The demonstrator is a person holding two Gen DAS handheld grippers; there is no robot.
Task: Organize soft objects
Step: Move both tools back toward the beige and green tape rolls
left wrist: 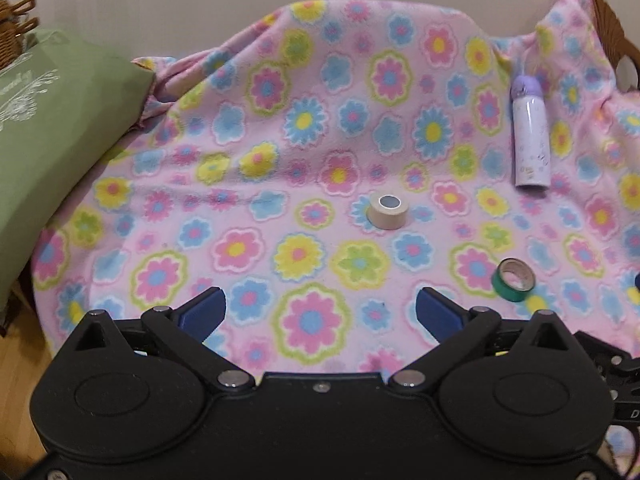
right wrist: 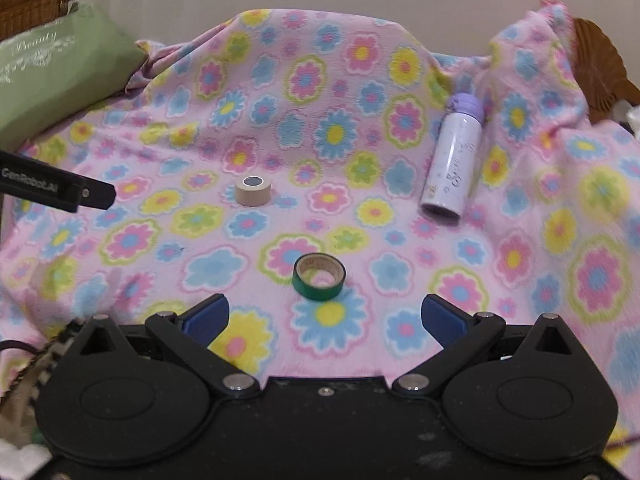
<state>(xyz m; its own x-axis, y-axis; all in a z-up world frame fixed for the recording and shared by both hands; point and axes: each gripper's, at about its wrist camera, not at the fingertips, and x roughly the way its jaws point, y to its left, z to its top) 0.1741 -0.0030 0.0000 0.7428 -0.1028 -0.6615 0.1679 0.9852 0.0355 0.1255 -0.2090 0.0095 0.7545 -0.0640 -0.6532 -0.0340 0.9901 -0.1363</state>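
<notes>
Spread wide, the blanket (left wrist: 320,160) covers the surface, its far edge riding up over something behind and its right corner draped on a wicker basket (left wrist: 612,36); what the basket holds is hidden. A green pillow (left wrist: 52,152) lies at the blanket's left edge, before another wicker piece (left wrist: 16,24). On the blanket sit a beige tape roll (left wrist: 387,210), a green tape roll (right wrist: 319,276) nearer, and a bottle (right wrist: 452,160) lying on its side to the right, all well apart. Both the left gripper (left wrist: 320,312) and right gripper (right wrist: 325,316) stand wide apart and hold nothing, above the blanket's near edge.
</notes>
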